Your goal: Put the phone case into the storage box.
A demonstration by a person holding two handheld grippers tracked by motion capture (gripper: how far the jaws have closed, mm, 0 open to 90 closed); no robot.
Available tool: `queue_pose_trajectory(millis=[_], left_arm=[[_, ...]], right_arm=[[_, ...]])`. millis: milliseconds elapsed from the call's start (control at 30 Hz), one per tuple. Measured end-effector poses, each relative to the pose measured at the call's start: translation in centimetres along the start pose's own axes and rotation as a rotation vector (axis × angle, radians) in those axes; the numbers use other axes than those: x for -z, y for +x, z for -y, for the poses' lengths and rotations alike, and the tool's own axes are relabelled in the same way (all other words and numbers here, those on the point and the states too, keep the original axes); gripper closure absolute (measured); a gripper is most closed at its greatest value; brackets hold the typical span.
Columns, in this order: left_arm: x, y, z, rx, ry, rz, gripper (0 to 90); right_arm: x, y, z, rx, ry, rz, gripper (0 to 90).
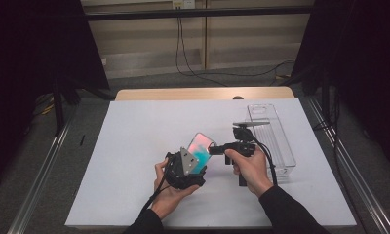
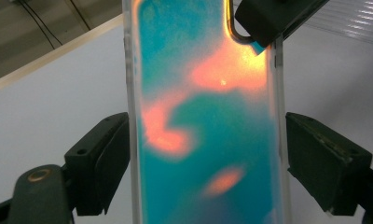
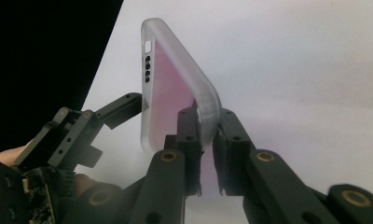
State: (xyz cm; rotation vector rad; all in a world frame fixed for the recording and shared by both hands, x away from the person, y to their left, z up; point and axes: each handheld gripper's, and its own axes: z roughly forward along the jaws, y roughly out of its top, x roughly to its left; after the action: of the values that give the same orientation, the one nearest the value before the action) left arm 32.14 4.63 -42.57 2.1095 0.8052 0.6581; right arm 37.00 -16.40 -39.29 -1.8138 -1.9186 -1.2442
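Above the middle of the white tabletop [image 1: 134, 146], the left gripper [image 1: 185, 168] clamps the phone case [image 1: 200, 148] by its long sides. The right gripper [image 1: 217, 149] pinches one upper corner, seemingly to take it toward the clear bin [image 1: 276, 141] at the right edge.

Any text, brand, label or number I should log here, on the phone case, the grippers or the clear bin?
No readable text on anything.
Phone case: teal and orange swirl pattern, no lettering.
Left gripper and right gripper: plain black jaws, no markings.
Clear bin: no label.
Wall socket plate at the far wall: too small to read.
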Motion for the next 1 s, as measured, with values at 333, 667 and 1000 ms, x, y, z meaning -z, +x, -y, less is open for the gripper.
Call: queue_pose_trajectory(millis=[333, 667, 1000], left_arm=[[0.0, 1.2, 0.0, 0.078, -0.026, 0.034, 8.9], [0.4, 2.3, -0.1, 0.155, -0.051, 0.116, 3.3], [1.5, 3.5, 0.2, 0.159, -0.077, 0.08, 3.1]], right_arm=[[0.3, 1.2, -0.3, 0.044, -0.042, -0.009, 84.1], [0.8, 0.9, -0.7, 0.077, -0.071, 0.012, 84.3], [1.2, 0.7, -0.8, 0.12, -0.105, 0.027, 84.3]])
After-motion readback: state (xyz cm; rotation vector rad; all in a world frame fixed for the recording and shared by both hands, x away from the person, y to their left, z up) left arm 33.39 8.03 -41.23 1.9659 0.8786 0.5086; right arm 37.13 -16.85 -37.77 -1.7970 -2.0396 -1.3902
